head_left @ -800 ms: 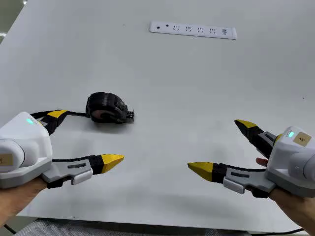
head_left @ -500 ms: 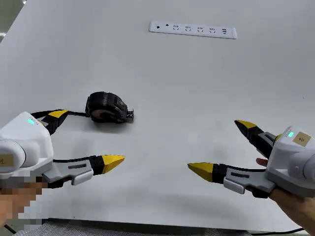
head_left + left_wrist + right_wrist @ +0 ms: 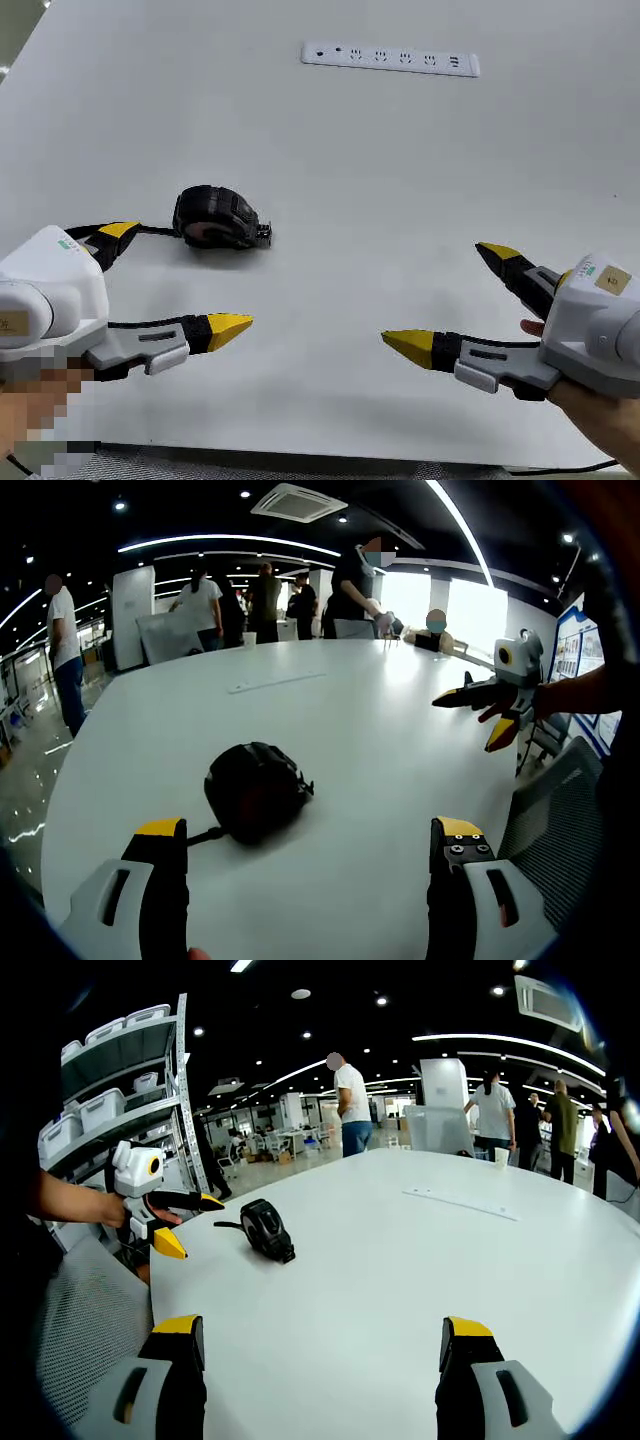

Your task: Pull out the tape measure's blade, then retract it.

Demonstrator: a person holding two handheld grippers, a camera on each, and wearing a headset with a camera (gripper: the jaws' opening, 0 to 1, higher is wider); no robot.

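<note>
The white tabletop point(image 3: 350, 180) lies open between the black rubber-cased tape measure point(image 3: 215, 218), left of centre, and the long white power strip point(image 3: 390, 59) near the far edge. Its near edge runs just below both hands. The left gripper point(image 3: 180, 277) hovers just beside the tape measure, jaws spread wide. The right gripper point(image 3: 442, 294) hovers well apart to the right, jaws equally wide, holding nothing.

Head view bright & even, lit from overhead; white table point(image 3: 400, 180) nearly washes out, w/ a soft, short shadow under the tape measure point(image 3: 218, 219). Both gripper views dimmer: ceiling strip lights point(image 3: 230, 542) glare, window point(image 3: 480, 615) blown out, sheen on tabletop. Fisheye bends edges; bg people soft.
</note>
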